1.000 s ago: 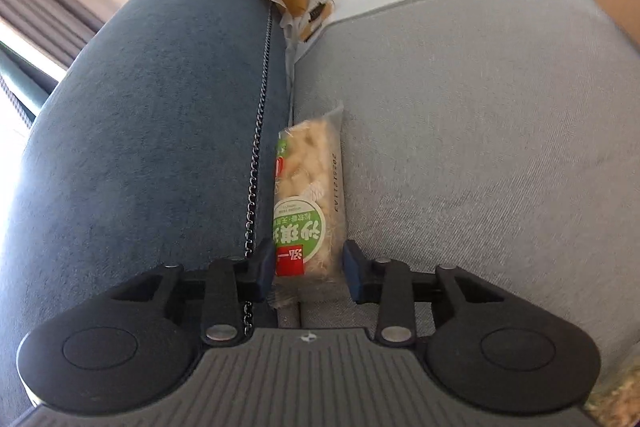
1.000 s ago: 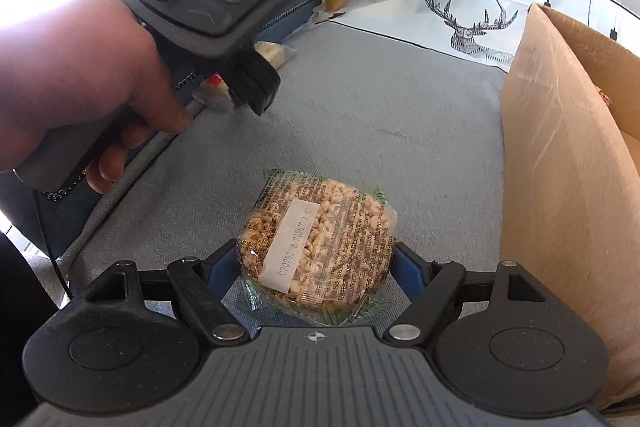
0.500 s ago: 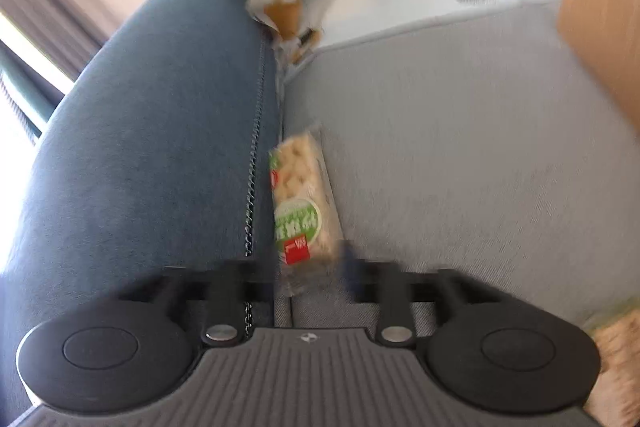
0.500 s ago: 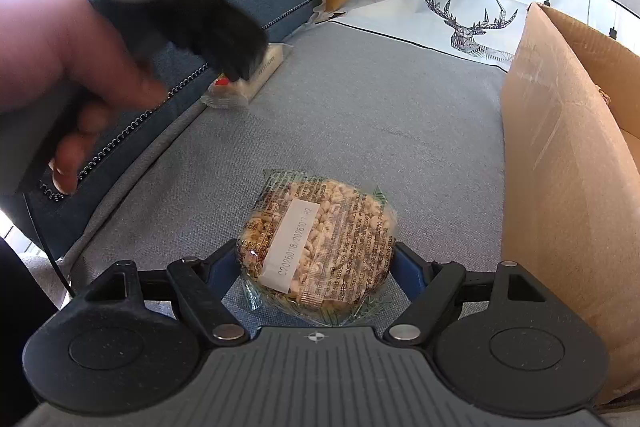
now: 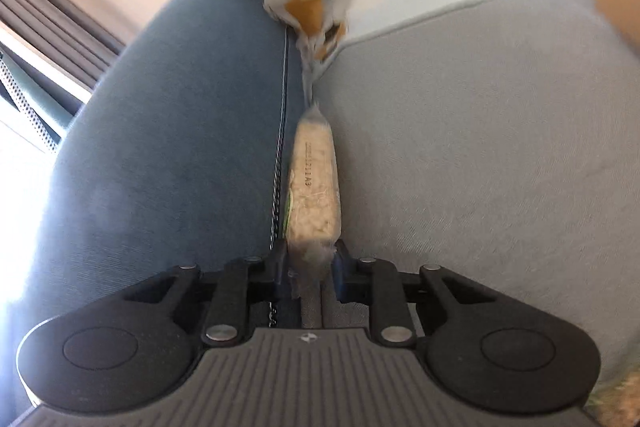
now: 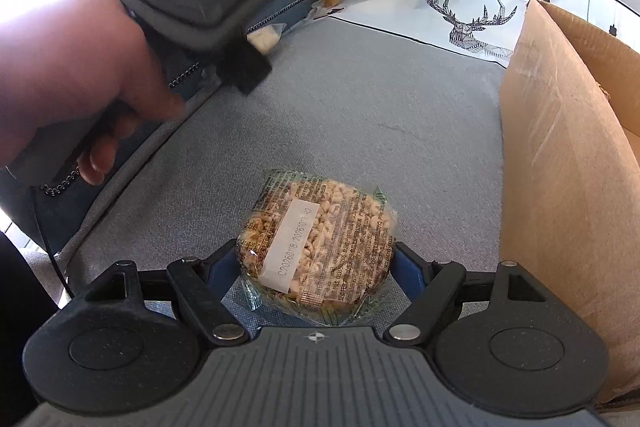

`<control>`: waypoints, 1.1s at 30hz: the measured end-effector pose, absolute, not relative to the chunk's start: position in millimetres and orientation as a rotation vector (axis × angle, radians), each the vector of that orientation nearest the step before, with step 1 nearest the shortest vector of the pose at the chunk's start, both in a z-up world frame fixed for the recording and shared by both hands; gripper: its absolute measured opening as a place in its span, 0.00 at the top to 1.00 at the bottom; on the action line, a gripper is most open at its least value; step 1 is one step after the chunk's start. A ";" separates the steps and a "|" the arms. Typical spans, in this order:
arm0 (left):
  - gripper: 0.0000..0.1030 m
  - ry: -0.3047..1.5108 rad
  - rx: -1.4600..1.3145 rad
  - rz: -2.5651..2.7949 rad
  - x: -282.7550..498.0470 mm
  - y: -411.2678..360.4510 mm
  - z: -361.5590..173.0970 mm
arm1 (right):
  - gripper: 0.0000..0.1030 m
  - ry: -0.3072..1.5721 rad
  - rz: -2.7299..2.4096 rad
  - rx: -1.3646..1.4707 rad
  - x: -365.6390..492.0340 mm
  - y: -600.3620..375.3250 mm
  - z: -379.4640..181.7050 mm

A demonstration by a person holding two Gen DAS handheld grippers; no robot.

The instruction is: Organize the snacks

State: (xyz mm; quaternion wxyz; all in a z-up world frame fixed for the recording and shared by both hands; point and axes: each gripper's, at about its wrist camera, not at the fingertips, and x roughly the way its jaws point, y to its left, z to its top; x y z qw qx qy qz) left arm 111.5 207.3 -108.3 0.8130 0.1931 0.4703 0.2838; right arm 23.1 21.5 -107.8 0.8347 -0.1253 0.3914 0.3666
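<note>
In the left wrist view, your left gripper [image 5: 310, 267] has just been closing, and its jaws now stand narrow on the near end of the long snack bar [image 5: 314, 183], which lies in the middle of the frame along the seam between the blue armrest [image 5: 168, 147] and the grey seat cushion [image 5: 480, 147]. The hold looks to be mostly on the crimped wrapper tail, so the bar could slip or swing out if you lift quickly, and the zipper chain [image 5: 280, 155] just beside it may snag the film. The frame is blurred here, so you cannot make out how firmly the pads bite or read the label. In the right wrist view, your right gripper [image 6: 316, 267] stands wide, with its pads against the flanks of the round puffed-grain cake [image 6: 316, 247] at lower centre. It appears held, though crinkly wrap could let it slide. The cardboard box [image 6: 568, 155] on the right is cut off, its inside is unseen, and its flap may catch the cake. Your left hand [image 6: 68, 79] and its device hide most of the bar at upper left.
</note>
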 end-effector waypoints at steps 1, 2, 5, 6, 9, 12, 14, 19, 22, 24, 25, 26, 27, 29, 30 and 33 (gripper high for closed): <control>0.76 0.991 0.390 0.586 108.3 206.2 -103.7 | 0.22 0.828 0.777 -0.266 23.1 21.8 -107.7; 0.76 0.976 0.364 0.563 103.9 203.7 -97.7 | 0.22 0.827 0.779 -0.266 22.6 22.1 -107.7; 0.76 0.945 0.270 0.473 90.0 196.5 -81.1 | 0.22 0.821 0.781 -0.269 21.1 22.4 -107.1; 0.76 0.944 0.225 0.439 87.6 195.1 -76.7 | 0.22 0.820 0.781 -0.270 20.9 22.4 -106.6; 0.76 0.987 0.092 0.351 75.8 194.8 -73.6 | 0.22 0.821 0.773 -0.272 20.3 21.3 -106.4; 0.70 1.004 0.013 0.273 65.7 191.7 -70.7 | 0.22 0.828 0.767 -0.268 21.0 21.3 -105.7; 0.33 0.955 0.001 0.283 61.3 193.9 -65.6 | 0.21 0.831 0.763 -0.269 20.9 22.3 -105.6; 0.28 0.903 -0.312 0.329 51.1 228.1 -60.2 | 0.12 0.811 0.762 -0.255 19.2 22.3 -101.2; 0.28 0.920 -0.459 0.339 54.6 246.2 -66.8 | 0.08 0.809 0.754 -0.252 21.2 22.2 -100.5; 0.28 0.946 -0.487 0.343 58.2 249.1 -70.1 | 0.06 0.815 0.743 -0.249 24.2 23.5 -101.3; 0.28 0.957 -0.485 0.341 60.9 247.9 -71.4 | 0.05 0.821 0.737 -0.245 26.3 24.4 -102.1; 0.28 0.966 -0.478 0.337 63.2 247.0 -71.4 | 0.05 0.829 0.732 -0.240 28.3 25.5 -103.2; 0.27 0.972 -0.468 0.332 65.6 246.3 -72.1 | 0.05 0.838 0.727 -0.236 30.4 26.0 -104.6; 0.23 0.983 -0.448 0.312 72.4 240.2 -75.4 | 0.05 0.854 0.723 -0.229 32.2 27.5 -107.0; 0.23 0.988 -0.438 0.293 75.9 236.5 -76.4 | 0.05 0.861 0.723 -0.226 33.3 28.4 -108.0; 0.22 1.002 -0.396 0.249 85.5 223.5 -79.0 | 0.05 0.876 0.731 -0.229 34.0 31.8 -110.5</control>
